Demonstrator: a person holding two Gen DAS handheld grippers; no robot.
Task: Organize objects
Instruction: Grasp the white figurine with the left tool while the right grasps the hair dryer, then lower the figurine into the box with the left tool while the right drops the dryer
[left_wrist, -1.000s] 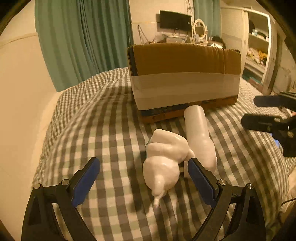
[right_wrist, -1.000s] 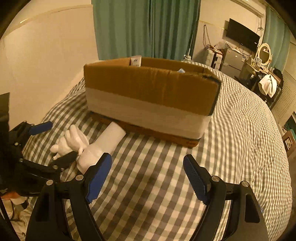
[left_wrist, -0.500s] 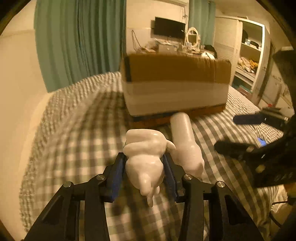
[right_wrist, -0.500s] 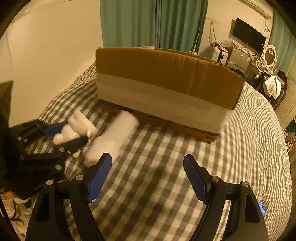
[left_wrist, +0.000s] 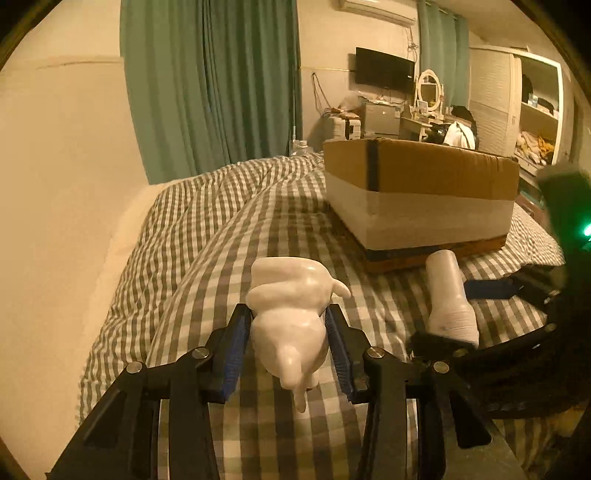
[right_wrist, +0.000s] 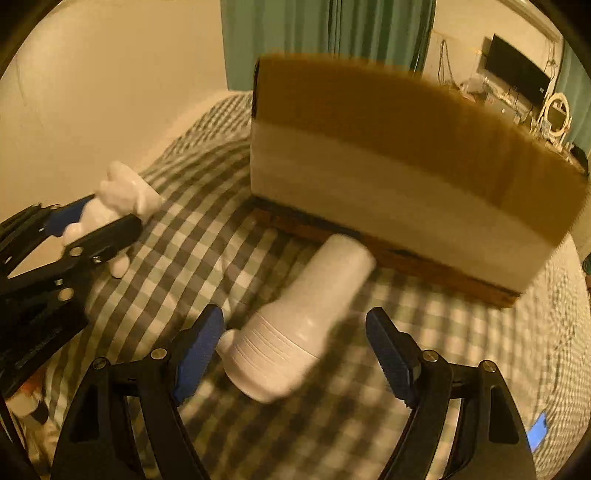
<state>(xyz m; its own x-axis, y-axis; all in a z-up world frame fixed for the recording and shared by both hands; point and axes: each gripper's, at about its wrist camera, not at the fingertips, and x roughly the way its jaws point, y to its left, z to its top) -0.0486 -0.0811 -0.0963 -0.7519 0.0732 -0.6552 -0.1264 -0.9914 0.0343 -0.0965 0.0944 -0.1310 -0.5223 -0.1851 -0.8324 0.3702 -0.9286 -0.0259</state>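
A bed (left_wrist: 207, 258) under a soft green-and-white checked quilt fills the room's foreground, with teal curtains (left_wrist: 214, 85) behind. On it stands one cardboard box (left_wrist: 424, 192), rectangular, its lower half wrapped in a pale band. Two white things are out. One is a glossy, lumpy figurine (left_wrist: 291, 314) with rounded knobs, raised just above the quilt and pinched between the blue-padded fingers of the left gripper (left_wrist: 288, 328), which have just closed on it. The other is a smooth bottle (right_wrist: 299, 325), cylindrical with fine ridges round its wider end, lying on its side just in front of the box. The right gripper (right_wrist: 295, 350) hangs over it, its fingers spread to either side of the ridged end and not touching it.
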